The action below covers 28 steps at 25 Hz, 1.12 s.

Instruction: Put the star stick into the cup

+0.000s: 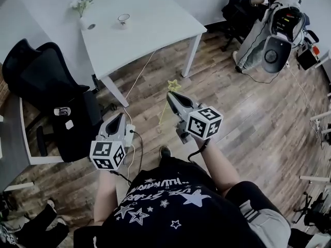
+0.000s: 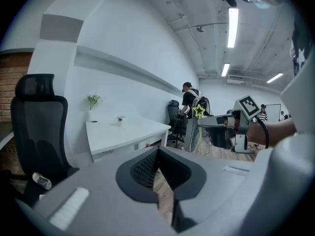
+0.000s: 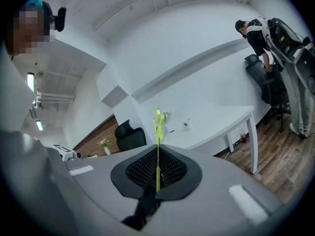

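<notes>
My right gripper (image 1: 173, 98) is shut on a thin yellow-green star stick (image 1: 174, 85), held over the wooden floor in front of the white table (image 1: 155, 25). In the right gripper view the stick (image 3: 158, 132) rises upright from between the jaws of the right gripper (image 3: 157, 150). A small white cup (image 1: 123, 19) stands on the table's far side, well beyond the star; the cup (image 3: 186, 124) appears small behind the stick. My left gripper (image 1: 119, 120) hangs lower left, its jaws meeting at the tips with nothing held. From the left gripper (image 2: 158, 150) I see the star (image 2: 199, 111) and the cup (image 2: 119, 119).
A vase of white flowers (image 1: 83, 6) stands left of the cup. A black office chair (image 1: 51, 87) sits left of the table's near corner. A cable (image 1: 135, 87) runs across the floor. A person (image 3: 256, 33) and equipment (image 1: 276, 35) are at the far right.
</notes>
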{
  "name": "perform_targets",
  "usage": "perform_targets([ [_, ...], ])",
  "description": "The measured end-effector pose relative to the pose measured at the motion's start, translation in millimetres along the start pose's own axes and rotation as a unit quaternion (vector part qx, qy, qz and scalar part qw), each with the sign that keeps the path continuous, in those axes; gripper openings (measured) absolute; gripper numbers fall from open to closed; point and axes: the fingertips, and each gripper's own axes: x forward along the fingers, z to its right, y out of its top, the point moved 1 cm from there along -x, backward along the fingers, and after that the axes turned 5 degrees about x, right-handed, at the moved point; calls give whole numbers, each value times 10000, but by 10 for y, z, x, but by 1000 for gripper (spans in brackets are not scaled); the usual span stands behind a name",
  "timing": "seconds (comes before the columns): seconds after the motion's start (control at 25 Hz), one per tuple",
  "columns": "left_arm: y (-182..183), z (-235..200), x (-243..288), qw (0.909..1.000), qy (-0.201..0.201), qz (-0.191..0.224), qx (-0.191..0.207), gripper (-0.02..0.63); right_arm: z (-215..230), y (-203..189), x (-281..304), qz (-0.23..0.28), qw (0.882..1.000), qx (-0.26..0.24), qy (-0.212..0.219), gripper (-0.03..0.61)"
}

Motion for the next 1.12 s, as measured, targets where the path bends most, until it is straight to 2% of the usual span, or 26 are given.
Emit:
perform_targets([
  [0.2,105,-8,334,9999,130,3,-58,3,288,231,162,12,9999,51,142,21],
  [0.48,217,-136,603,9995,257,42,-156,3,529,379,313,-11,9998,137,128,21],
  [0.84,531,-368,1229,9997,127,171,-87,3,885,731,637,-11,10000,81,19,21],
  [1.12,657,-752,1838,9998,11,167,-120,3,1209,979,1251,-45,10000,66,-42,21],
])
